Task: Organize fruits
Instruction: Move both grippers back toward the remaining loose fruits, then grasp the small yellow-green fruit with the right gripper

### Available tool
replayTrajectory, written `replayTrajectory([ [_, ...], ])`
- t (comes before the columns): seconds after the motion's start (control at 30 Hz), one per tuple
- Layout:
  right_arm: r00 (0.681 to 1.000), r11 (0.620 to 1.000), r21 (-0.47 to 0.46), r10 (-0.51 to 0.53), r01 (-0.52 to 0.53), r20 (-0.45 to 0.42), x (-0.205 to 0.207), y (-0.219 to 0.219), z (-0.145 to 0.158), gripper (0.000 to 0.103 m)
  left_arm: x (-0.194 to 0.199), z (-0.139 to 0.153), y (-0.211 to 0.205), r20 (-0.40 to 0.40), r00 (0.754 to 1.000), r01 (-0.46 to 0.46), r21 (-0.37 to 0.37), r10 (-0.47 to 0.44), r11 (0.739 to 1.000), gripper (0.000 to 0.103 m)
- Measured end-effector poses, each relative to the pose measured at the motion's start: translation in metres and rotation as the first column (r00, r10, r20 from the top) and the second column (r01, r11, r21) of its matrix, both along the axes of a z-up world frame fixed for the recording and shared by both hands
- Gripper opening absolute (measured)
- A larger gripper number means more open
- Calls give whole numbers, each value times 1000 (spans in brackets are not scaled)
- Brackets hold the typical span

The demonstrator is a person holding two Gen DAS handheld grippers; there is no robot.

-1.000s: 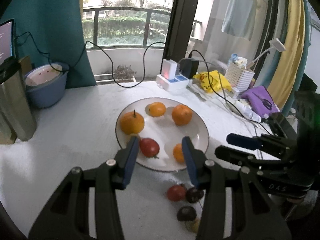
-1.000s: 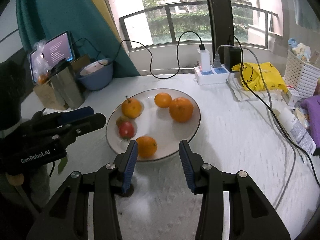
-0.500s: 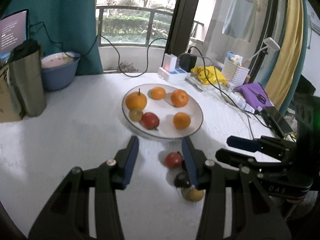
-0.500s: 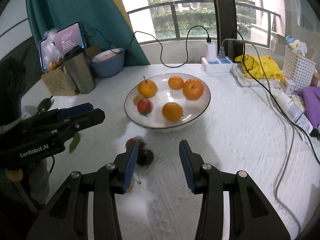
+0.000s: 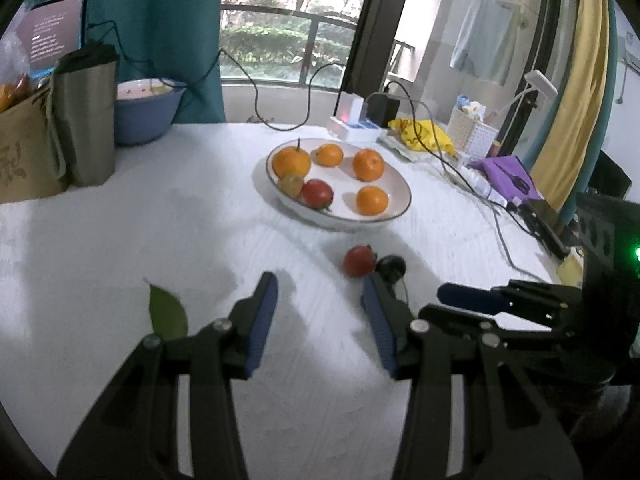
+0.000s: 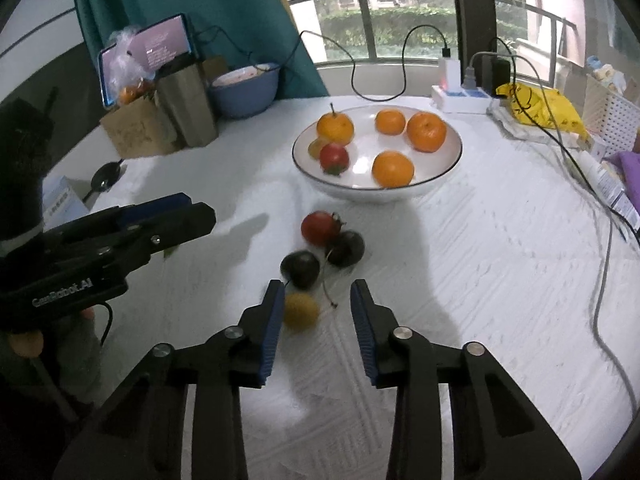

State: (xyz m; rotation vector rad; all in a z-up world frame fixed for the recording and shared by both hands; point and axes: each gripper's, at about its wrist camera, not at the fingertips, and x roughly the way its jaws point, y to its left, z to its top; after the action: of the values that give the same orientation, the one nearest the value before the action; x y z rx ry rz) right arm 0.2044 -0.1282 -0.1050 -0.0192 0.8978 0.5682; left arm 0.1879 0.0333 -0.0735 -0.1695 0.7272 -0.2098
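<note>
Across the white table (image 6: 500, 280) both grippers now sit farther back than a second ago, when their fingertips reached the rim of the plate; the view has widened from plate alone to the whole spread, which suggests one drop-off is done and the next pick is being lined up. Largest of the task's things, the white bowl (image 6: 444, 172) holds four oranges (image 6: 426, 132), a red fruit (image 6: 334, 157) and a small brownish one tucked beside it, the red one looking much where it did half a second ago. Near the bowl, on the cloth, four loose fruits remain: a red tomato-like fruit (image 6: 320, 227), two dark plums (image 6: 345, 248) touching or nearly touching it, and a small yellow fruit (image 6: 301, 312). They lay at the bottom edge of the left view a second back; now they sit ahead of the right gripper (image 6: 316, 320), whose jaws stand apart and empty, the yellow fruit just against its left finger (likely the next pick, as I read it). The left gripper (image 5: 320, 316) is likewise spread and holds nothing, with a green leaf (image 5: 168, 314) newly in view beside it
</note>
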Motion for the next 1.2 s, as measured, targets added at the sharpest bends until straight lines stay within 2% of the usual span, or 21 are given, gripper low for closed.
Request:
replayTrajectory([
  [0.43, 997, 999, 18, 33, -31, -74, 3, 11, -22, 31, -11, -13, 5, -34, 999, -6, 4, 6, 1000, 46],
  [0.47, 997, 999, 19, 35, -34, -73, 3, 11, -22, 27, -11, -14, 5, -38, 999, -6, 5, 6, 1000, 46],
  [0.6, 997, 999, 25, 44, -43, -64, 1, 8, -19, 27, -9, -15, 3, -44, 999, -5, 11, 5, 1000, 46],
  [0.9, 999, 999, 50, 13, -11, -38, -5, -17, -8, 27, 2, -15, -25, -63, 997, 48, 32, -46, 998, 46],
  [1.2, 998, 995, 85, -46, 49, -45, 4, -51, -11, 27, 25, -21, -56, -95, 992, 95, 70, -88, 993, 46],
])
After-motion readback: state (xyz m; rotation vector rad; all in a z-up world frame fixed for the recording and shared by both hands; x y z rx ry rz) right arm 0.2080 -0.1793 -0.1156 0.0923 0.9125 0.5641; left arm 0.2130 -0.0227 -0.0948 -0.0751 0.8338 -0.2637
